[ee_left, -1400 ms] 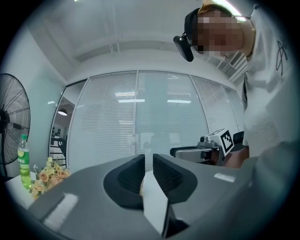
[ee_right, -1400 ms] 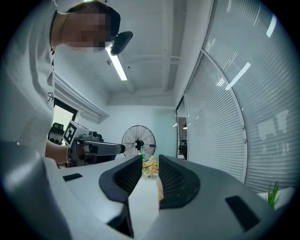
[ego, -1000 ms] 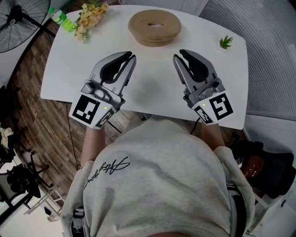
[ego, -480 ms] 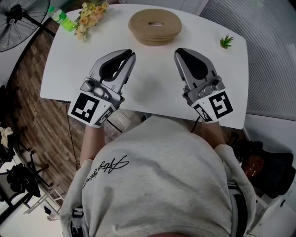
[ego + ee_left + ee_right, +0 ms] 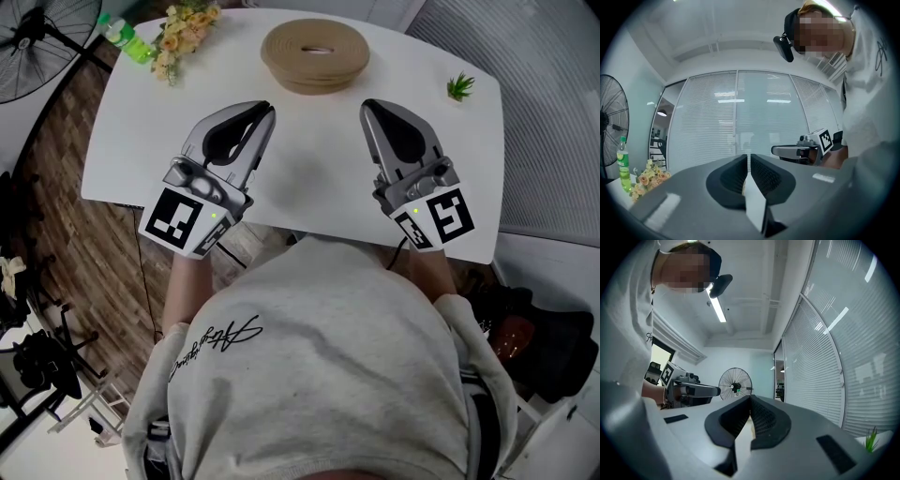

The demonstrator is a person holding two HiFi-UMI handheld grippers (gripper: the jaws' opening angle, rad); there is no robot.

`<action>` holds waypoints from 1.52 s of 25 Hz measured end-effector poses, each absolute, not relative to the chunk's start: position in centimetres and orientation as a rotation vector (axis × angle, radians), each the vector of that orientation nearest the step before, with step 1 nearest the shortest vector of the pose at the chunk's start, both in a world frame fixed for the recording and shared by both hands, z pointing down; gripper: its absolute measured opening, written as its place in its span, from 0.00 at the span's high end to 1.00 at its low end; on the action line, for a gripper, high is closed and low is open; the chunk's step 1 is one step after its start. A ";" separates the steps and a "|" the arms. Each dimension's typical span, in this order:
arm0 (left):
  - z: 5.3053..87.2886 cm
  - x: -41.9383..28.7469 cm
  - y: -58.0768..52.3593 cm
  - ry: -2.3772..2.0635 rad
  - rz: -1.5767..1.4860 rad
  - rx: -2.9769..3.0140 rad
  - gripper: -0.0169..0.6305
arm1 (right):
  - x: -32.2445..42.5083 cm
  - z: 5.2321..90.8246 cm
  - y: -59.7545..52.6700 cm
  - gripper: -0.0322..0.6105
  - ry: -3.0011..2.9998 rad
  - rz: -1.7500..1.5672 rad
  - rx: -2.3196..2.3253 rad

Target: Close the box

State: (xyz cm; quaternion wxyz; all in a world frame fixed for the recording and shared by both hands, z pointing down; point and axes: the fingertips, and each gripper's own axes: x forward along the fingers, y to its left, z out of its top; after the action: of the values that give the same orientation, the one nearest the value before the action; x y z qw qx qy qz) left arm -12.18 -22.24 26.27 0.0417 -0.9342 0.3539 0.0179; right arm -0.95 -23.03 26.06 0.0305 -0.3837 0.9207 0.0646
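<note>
Looking down from the head view: round tan box (image 5: 315, 54) sits at the far middle of the white table (image 5: 309, 150). Flat top with a slot in it running left-right. No loose lid anywhere on the table, so it reads as capped. Can't tell from here whether the top is fully seated.

Left tongs (image 5: 264, 112) and right tongs (image 5: 367, 105) hover over the near half of the table, both aimed at the far side. The box lies ahead of them, between their two lines. It's round, so no long axis to line up on, and neither hand is clearly nearer. Only bare tabletop lies between the tips and the box. Flowers (image 5: 183, 28) and a green bottle (image 5: 127, 42) sit at the far left corner, a small plant (image 5: 458, 86) at the far right, and a fan (image 5: 42, 37) on the floor to the left. All are well clear of the box.

Left gripper view: jaws all but together, only a sliver of gap, pinching nothing. Right tongs show off to the side, level. Box isn't clearly in this view.

Right gripper view: jaws have just closed the last bit and now meet at the tips, nothing between them. Left tongs and the fan are beyond. Box isn't in this view either.

If the top isn't seated, pressed-together tips would do for pushing it down. If it is, the box already lies as wanted.
</note>
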 end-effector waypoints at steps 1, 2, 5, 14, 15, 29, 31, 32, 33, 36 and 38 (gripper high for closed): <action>26.3 -12.2 -22.3 1.084 0.055 -2.860 0.95 | -0.9 26.1 -23.0 0.95 2.836 0.200 -1.184; 26.3 -12.1 -22.3 1.084 0.056 -2.860 0.95 | -0.9 26.1 -23.0 0.95 2.835 0.203 -1.186; 26.4 -12.1 -22.5 1.088 0.060 -2.861 0.95 | -0.7 26.0 -23.1 0.95 2.832 0.253 -1.213; 26.3 -11.9 -22.8 1.086 0.040 -2.846 0.95 | -0.6 26.1 -23.0 0.95 2.830 0.242 -1.217; 26.3 -11.9 -22.8 1.086 0.035 -2.843 0.95 | -0.7 26.1 -23.0 0.95 2.835 0.242 -1.212; 26.8 -11.6 -23.0 1.093 0.024 -2.848 0.95 | -0.6 26.5 -23.0 0.95 2.865 0.237 -1.207; 26.7 -11.5 -23.1 1.095 0.026 -2.850 0.95 | -0.4 26.5 -23.1 0.95 2.864 0.232 -1.206; 26.7 -11.5 -23.2 1.094 0.028 -2.851 0.95 | -0.4 26.5 -23.1 0.95 2.863 0.229 -1.207; 26.7 -11.4 -23.3 1.093 0.029 -2.851 0.95 | -0.3 26.5 -23.2 0.95 2.864 0.226 -1.208; 26.8 -11.3 -23.5 1.090 0.026 -2.853 0.95 | -0.2 26.7 -23.4 0.95 2.867 0.225 -1.210; 26.8 -11.2 -23.6 1.088 0.027 -2.854 0.95 | 0.0 26.7 -23.4 0.95 2.868 0.226 -1.209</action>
State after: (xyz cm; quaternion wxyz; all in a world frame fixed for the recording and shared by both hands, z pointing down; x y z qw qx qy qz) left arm -11.15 -23.55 26.84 0.0434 -0.9335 0.3558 0.0088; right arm -0.05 -23.45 26.67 0.0108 -0.3874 0.9190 0.0724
